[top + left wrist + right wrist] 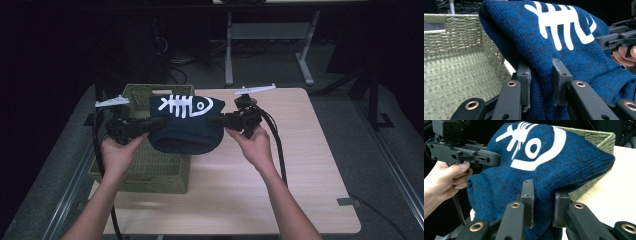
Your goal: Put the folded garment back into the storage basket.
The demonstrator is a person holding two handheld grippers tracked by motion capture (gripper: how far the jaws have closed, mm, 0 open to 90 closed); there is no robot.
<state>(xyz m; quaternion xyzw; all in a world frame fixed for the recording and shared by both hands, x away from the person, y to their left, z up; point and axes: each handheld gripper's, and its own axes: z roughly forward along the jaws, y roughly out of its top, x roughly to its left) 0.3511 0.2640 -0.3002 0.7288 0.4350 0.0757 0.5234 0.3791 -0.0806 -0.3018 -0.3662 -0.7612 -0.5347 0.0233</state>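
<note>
Knit hat held between two tools, over the basket's edge

The hat (186,125) hung between the left tool (150,126) and the right tool (216,120), above the right wall of the basket (145,170), which stood on the bench's (280,165) left side.

Matt knitted hat (186,131), woven basket (150,170)

Place: a lab or recording room, dimly lit.
Floor: grey carpet, with loose black cables (175,75) trailing behind the desk.
Furniture: a pale wood-topped desk with rounded corners (280,190); the grey metal legs of another workbench (305,55) beyond it.
Surroundings: dark, with black equipment stands at the edges.
</note>
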